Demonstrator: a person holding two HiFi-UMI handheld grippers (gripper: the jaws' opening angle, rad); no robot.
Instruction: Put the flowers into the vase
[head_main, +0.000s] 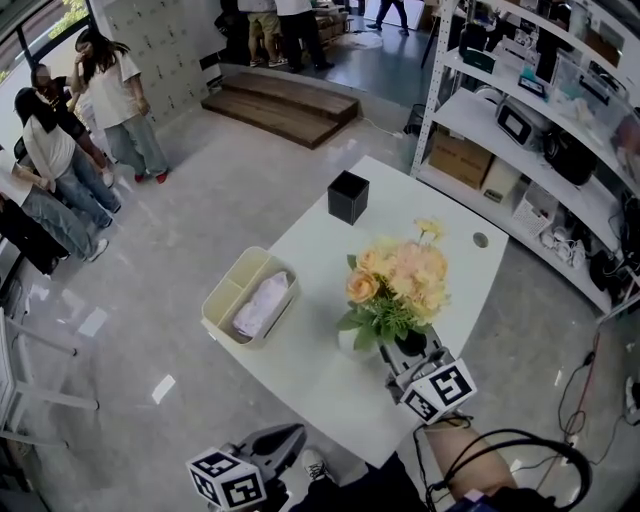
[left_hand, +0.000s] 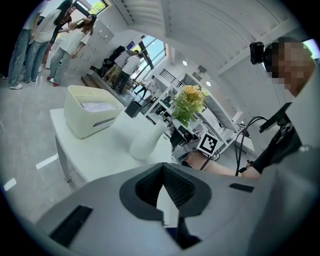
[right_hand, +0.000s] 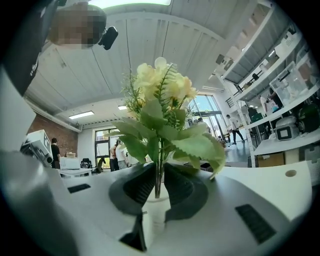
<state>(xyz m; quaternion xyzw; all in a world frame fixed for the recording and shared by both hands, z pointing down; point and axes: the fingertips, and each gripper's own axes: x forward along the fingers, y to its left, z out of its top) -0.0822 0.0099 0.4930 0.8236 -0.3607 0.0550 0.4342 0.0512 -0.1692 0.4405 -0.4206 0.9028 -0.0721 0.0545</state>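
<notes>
A bunch of yellow and peach flowers (head_main: 400, 280) with green leaves stands upright near the front of the white table (head_main: 310, 240), its stems down in a white vase (head_main: 349, 341). My right gripper (head_main: 408, 350) reaches in level at the stems just above the vase mouth. In the right gripper view the stems (right_hand: 158, 165) run between the jaws, and a narrow gap shows beside them, so that gripper (right_hand: 158, 176) is open. My left gripper (head_main: 285, 440) hangs off the table's near left edge, shut and empty (left_hand: 163, 167). Its view shows the vase (left_hand: 145, 145) and flowers (left_hand: 189, 97).
A cream bin (head_main: 225, 300) with white cloth in it sits on the table's left edge. A black box (head_main: 348, 197) stands at the far corner. Metal shelves (head_main: 520, 110) run along the right. Several people (head_main: 60, 150) stand at the far left.
</notes>
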